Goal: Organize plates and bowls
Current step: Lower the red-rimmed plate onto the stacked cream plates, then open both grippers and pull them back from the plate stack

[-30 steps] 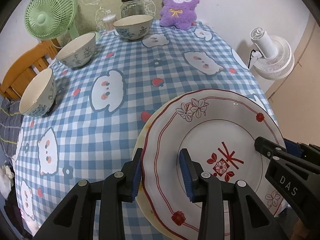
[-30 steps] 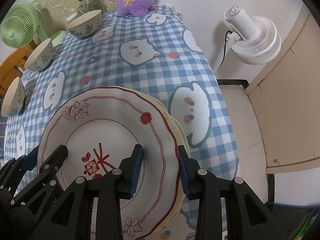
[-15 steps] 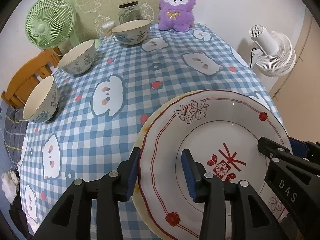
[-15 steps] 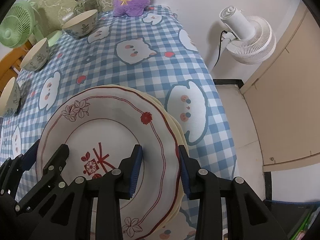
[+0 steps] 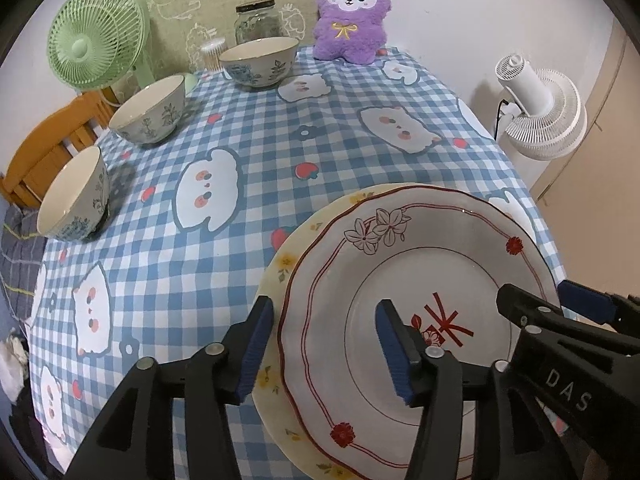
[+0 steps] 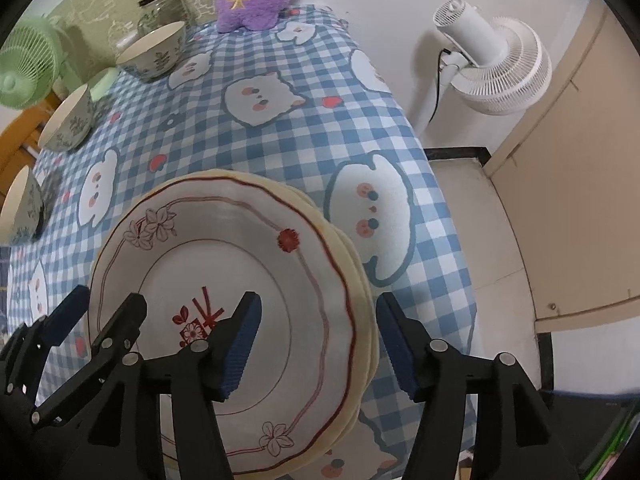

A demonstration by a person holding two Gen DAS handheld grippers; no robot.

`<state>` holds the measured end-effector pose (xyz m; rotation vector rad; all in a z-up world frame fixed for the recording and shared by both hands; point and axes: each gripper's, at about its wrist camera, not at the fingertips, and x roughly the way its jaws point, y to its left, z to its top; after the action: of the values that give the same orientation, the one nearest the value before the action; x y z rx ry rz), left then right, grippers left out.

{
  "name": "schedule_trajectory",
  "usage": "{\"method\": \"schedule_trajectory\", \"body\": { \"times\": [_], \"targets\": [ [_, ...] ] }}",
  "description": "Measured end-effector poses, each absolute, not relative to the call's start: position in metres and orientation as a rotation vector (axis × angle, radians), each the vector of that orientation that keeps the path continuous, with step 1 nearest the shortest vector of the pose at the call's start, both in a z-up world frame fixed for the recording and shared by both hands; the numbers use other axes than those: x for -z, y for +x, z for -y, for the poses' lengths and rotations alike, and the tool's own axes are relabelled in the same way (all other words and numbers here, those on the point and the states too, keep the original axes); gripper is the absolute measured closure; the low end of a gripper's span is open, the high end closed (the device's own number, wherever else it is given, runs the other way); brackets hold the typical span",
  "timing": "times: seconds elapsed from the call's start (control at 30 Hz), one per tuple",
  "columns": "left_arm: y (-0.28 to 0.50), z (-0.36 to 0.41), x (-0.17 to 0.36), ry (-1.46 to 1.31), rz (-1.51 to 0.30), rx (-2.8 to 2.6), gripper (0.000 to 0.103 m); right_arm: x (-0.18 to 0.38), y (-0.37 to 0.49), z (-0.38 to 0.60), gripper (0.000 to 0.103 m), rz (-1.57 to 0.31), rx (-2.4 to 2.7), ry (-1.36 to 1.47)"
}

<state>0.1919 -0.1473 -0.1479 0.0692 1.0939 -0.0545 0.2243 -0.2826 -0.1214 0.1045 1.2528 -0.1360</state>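
Both grippers have opened wide, left gripper (image 5: 324, 344) and right gripper (image 6: 318, 342) straddling the stacked plates' (image 5: 424, 264) opposite rims.

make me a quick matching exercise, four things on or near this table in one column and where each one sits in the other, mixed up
Things:
1. red-trimmed plate
2. purple plush toy
3. white fan
4. green fan

Places:
A. on the floor off the table's right side
B. at the table's far-left corner, beside the wooden chair
C. on top of the yellow plates, near edge of the table
D. upright at the far end of the table, by the wall

Pairs: 1-C, 2-D, 3-A, 4-B
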Motion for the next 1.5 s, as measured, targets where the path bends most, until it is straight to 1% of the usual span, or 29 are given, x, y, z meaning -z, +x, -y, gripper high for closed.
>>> {"method": "schedule_trajectory", "body": {
  "times": [0.03, 0.1, 0.23, 0.37, 0.53, 0.83, 1.07, 1.5],
  "targets": [
    [0.193, 0.146, 0.148, 0.057, -1.100, 0.058, 0.039, 0.119, 0.225, 0.285, 0.039, -1.248, 0.138, 0.109],
    [0.194, 0.143, 0.148, 0.029, -1.116, 0.061, 0.035, 0.116, 0.225, 0.287, 0.038, -1.238, 0.133, 0.116],
    [0.195, 0.141, 0.141, 0.029, -1.114, 0.063, 0.035, 0.101, 0.227, 0.288, 0.031, -1.200, 0.121, 0.116],
    [0.199, 0.135, 0.126, 0.003, -1.098, 0.073, 0.031, 0.085, 0.231, 0.287, 0.028, -1.169, 0.108, 0.116],
    [0.199, 0.128, 0.102, -0.005, -1.057, 0.083, 0.021, 0.063, 0.234, 0.281, 0.025, -1.128, 0.092, 0.107],
    [0.201, 0.110, 0.063, -0.017, -0.997, 0.099, 0.008, 0.026, 0.236, 0.257, 0.019, -1.067, 0.059, 0.108],
    [0.201, 0.091, 0.036, -0.017, -0.959, 0.098, 0.008, -0.004, 0.235, 0.236, 0.017, -1.009, 0.057, 0.116],
    [0.195, 0.044, -0.008, -0.020, -0.884, 0.091, 0.008, -0.056, 0.228, 0.185, 0.016, -0.883, 0.072, 0.048]
  ]
}}
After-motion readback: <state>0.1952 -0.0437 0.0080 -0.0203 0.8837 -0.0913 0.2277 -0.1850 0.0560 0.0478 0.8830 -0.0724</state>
